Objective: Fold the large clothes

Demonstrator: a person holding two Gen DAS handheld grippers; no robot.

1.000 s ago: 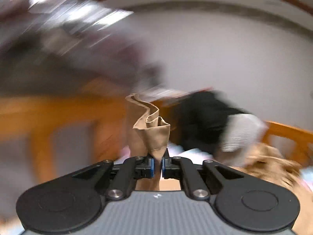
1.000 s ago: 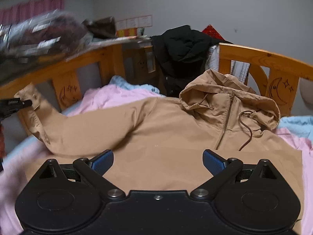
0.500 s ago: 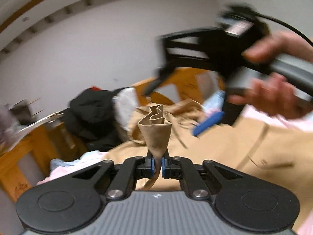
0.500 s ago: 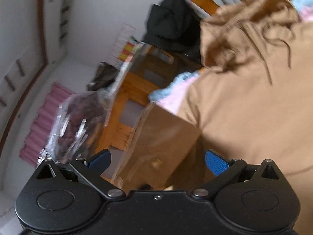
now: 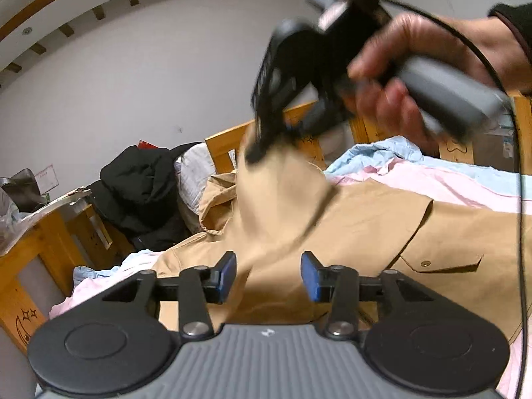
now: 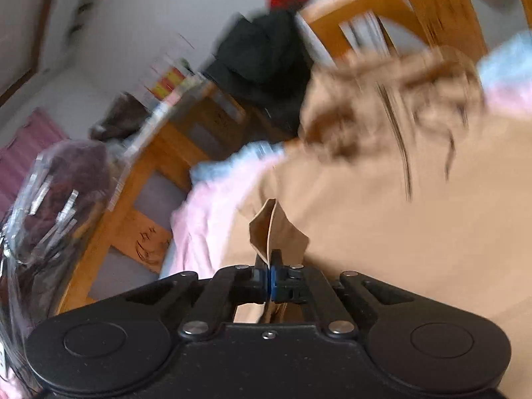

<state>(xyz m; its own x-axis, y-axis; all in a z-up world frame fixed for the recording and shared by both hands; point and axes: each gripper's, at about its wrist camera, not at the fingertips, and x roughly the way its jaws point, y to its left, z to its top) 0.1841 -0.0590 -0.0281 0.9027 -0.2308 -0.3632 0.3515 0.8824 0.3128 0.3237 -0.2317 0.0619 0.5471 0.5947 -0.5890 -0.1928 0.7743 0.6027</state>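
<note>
Right wrist: sleeve [image 6: 277, 229] between claw [image 6: 268, 281]

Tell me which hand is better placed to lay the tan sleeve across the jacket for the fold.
Right. The right tool is shut on the tan sleeve cuff, held above the jacket. The left tool has just opened and grips nothing, though cloth lies between its pads, so it would need to regrasp first.

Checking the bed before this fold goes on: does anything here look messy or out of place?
The tan hooded jacket lies fairly flat, its hood crumpled. A black garment is heaped over the wooden bed rail, and the pink bedding is rumpled. Nothing looks spilled or damaged.
</note>
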